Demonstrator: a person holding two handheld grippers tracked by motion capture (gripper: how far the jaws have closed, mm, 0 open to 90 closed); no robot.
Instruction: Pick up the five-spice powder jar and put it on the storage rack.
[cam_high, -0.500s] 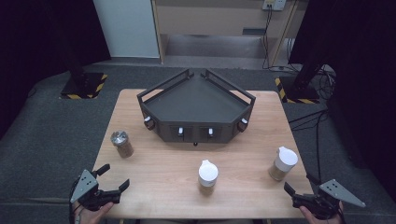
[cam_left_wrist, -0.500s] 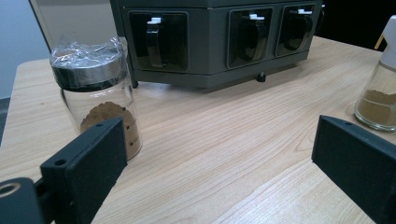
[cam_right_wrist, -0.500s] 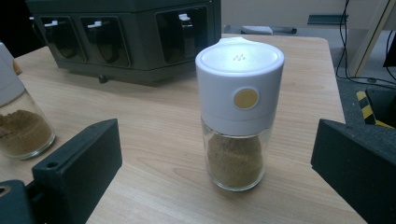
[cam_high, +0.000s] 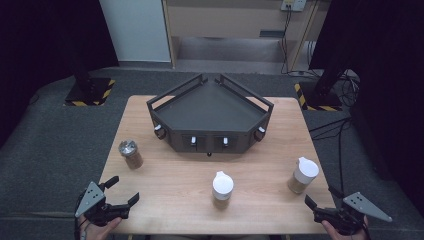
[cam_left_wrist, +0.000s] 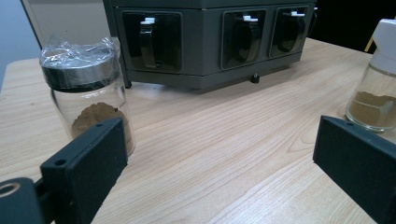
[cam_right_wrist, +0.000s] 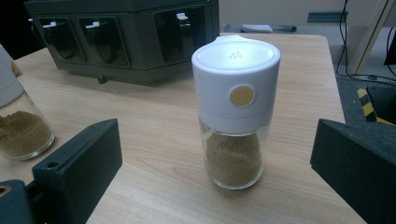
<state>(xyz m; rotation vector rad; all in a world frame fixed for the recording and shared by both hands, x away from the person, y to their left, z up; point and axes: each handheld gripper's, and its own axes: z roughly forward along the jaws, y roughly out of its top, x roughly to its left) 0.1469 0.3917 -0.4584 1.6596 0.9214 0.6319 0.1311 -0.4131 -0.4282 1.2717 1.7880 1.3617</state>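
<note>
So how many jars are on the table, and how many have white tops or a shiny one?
White-topped jars: 2, the middle jar and the right jar.
Shiny-topped jars: 1, the left jar, its top wrapped in clear plastic.
Dark racks: 1, the corner rack.
Total: 4 things, 3 of them jars.

Evenly lit from overhead on the desk (cam_high: 170, 195); dark, nearly black surroundings at 9 and 3 o'clock in the high view. Soft short shadows under the white-capped jar (cam_high: 222, 186). Slightly soft, low in detail throughout. Sharper in both gripper views, with mild glare on the foil-wrapped lid (cam_left_wrist: 77, 58) and blurred near jaws.
</note>
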